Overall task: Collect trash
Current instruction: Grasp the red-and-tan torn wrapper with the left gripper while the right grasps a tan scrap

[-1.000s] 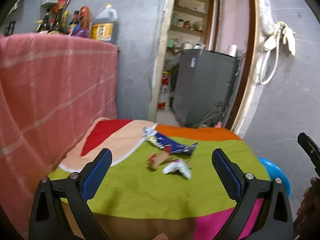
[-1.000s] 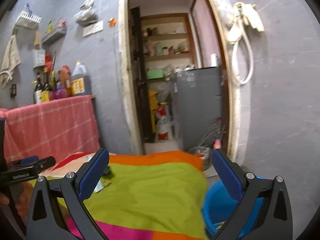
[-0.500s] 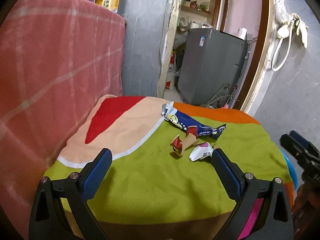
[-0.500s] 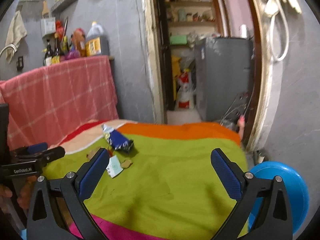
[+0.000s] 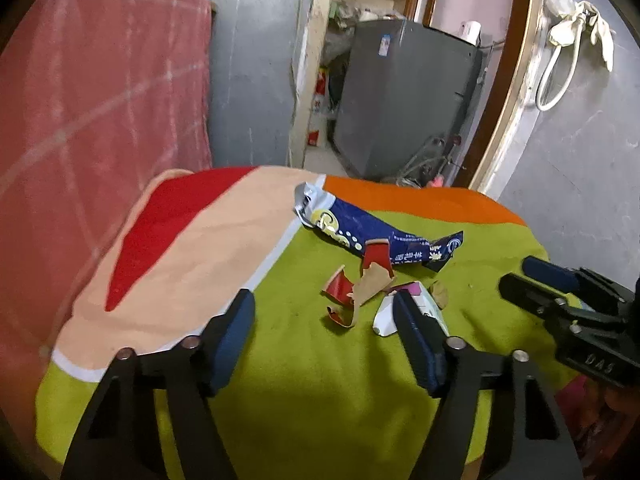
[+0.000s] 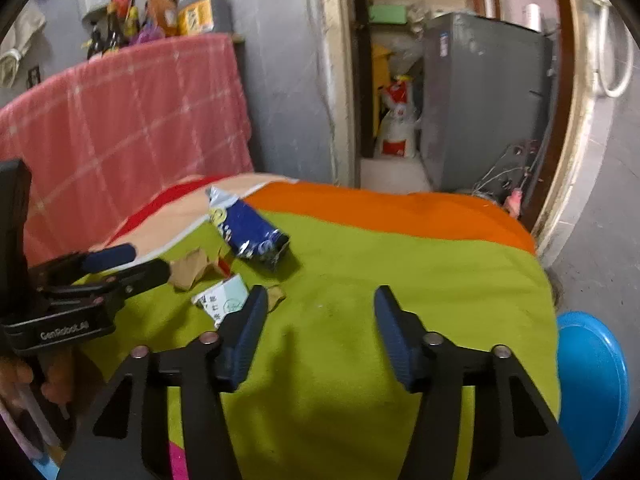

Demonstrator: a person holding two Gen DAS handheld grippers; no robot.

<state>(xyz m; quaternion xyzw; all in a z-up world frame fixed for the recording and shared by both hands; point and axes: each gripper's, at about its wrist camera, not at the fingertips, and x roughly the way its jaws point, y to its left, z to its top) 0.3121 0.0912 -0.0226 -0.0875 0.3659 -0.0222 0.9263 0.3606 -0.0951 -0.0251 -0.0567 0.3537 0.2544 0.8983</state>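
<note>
Trash lies on a table under a bright patchwork cloth [image 5: 304, 380]. A blue snack wrapper [image 5: 372, 236] lies furthest away; it also shows in the right wrist view [image 6: 250, 236]. Red and brown torn cardboard pieces [image 5: 360, 288] lie in front of it. A white paper scrap [image 5: 384, 312] lies beside them, also in the right wrist view [image 6: 224, 300]. My left gripper [image 5: 326, 312] is open and empty, just short of the cardboard. My right gripper [image 6: 320, 308] is open and empty, to the right of the scraps.
A blue bin [image 6: 592, 384] stands on the floor past the table's right edge. A pink checked cloth [image 5: 80, 120] hangs along the left. An open doorway with a grey cabinet [image 5: 400, 96] lies behind the table. Bottles [image 6: 160, 12] stand on a shelf at the back left.
Both grippers have moved forward and lower toward the trash on the cloth. Their jaws are narrower than before but still open. The trash has not moved.
</note>
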